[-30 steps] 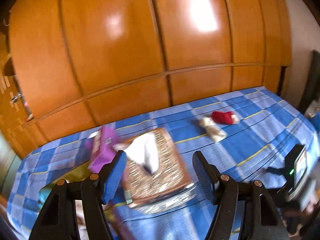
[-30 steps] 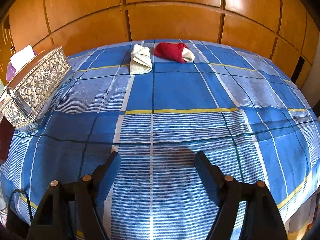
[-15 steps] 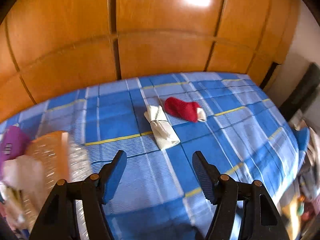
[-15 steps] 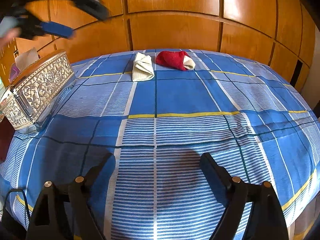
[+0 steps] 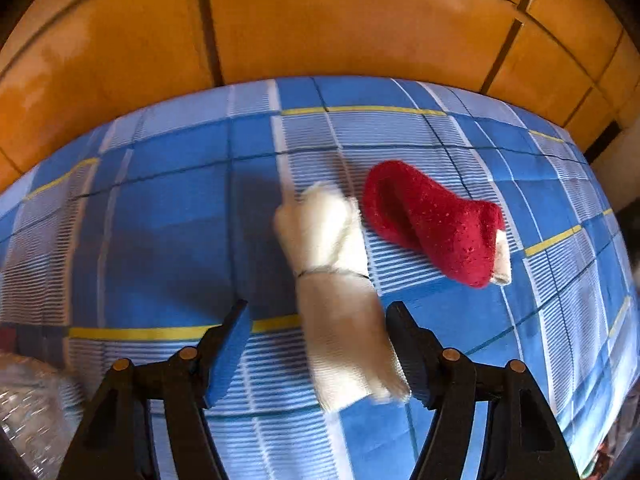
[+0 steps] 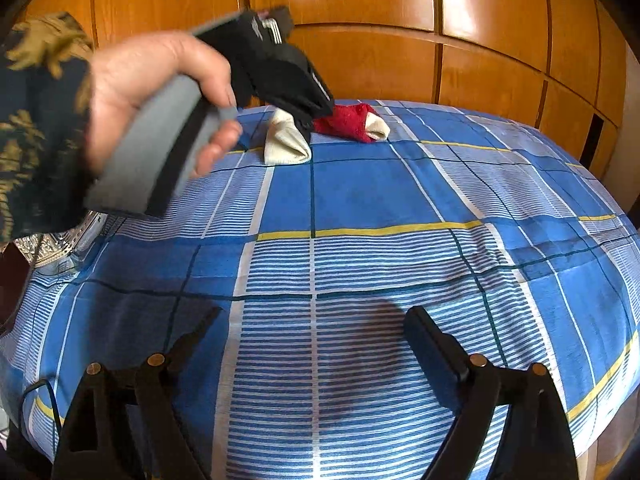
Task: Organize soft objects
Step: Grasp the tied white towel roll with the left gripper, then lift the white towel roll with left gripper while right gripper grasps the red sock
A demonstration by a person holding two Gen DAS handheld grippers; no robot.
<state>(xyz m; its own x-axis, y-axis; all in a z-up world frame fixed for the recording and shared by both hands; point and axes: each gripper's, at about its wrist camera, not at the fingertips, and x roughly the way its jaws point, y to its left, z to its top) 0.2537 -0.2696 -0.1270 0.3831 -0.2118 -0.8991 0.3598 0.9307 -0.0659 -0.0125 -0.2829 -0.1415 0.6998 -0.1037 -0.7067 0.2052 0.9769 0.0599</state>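
Note:
A rolled cream sock (image 5: 340, 296) lies on the blue checked bedspread (image 5: 160, 220), tied round its middle. A red sock with a cream toe (image 5: 436, 224) lies just right of it. My left gripper (image 5: 320, 344) is open, its jaws on either side of the cream sock's near end. In the right wrist view the cream sock (image 6: 286, 144) and red sock (image 6: 352, 122) lie at the bed's far side, with the left gripper (image 6: 308, 120) held by a hand over them. My right gripper (image 6: 312, 332) is open and empty above the near bedspread.
A wooden panelled wardrobe (image 6: 360, 32) stands behind the bed. An ornate silver tissue box (image 6: 60, 240) sits at the left edge, also in the left wrist view (image 5: 32, 408). The person's hand and patterned sleeve (image 6: 40, 120) fill the upper left.
My left gripper has swung right from the tissue box and dropped down over the cream sock. My right gripper has barely moved.

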